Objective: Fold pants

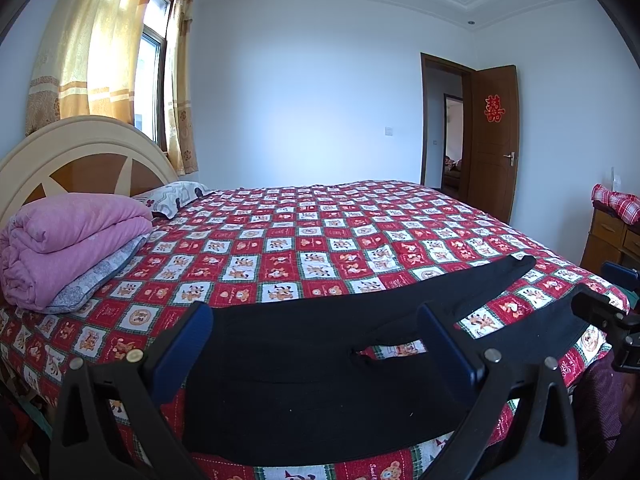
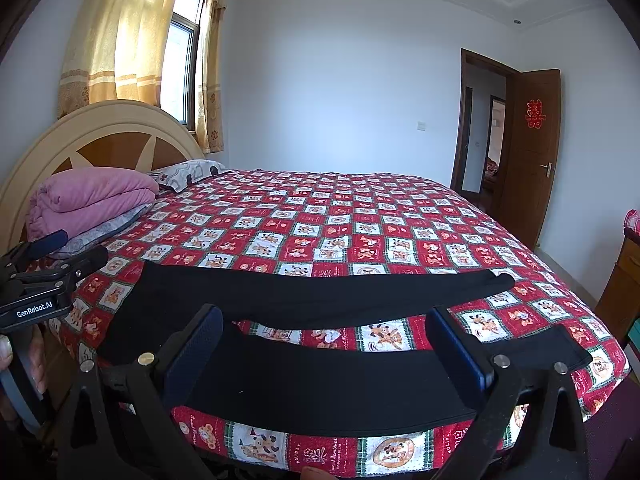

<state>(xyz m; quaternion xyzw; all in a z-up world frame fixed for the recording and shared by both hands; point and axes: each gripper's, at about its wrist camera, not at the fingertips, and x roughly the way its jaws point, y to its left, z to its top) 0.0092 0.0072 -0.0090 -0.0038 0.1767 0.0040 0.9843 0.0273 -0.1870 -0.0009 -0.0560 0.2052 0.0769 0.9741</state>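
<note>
Black pants (image 1: 304, 368) lie flat along the near edge of the bed, waist to the left, two legs spread apart to the right. They also show in the right wrist view (image 2: 320, 384). My left gripper (image 1: 316, 340) is open and empty, hovering above the waist and crotch part. My right gripper (image 2: 324, 344) is open and empty, hovering above the near leg. The right gripper's body shows at the right edge of the left wrist view (image 1: 608, 316). The left gripper's body shows at the left edge of the right wrist view (image 2: 44, 280).
The bed has a red and white checked cover (image 1: 320, 232). A folded pink quilt (image 1: 68, 240) and a pillow (image 1: 176, 196) lie by the headboard (image 1: 80, 156). A wooden dresser (image 1: 612, 240) stands at the right. An open door (image 1: 492, 136) is behind.
</note>
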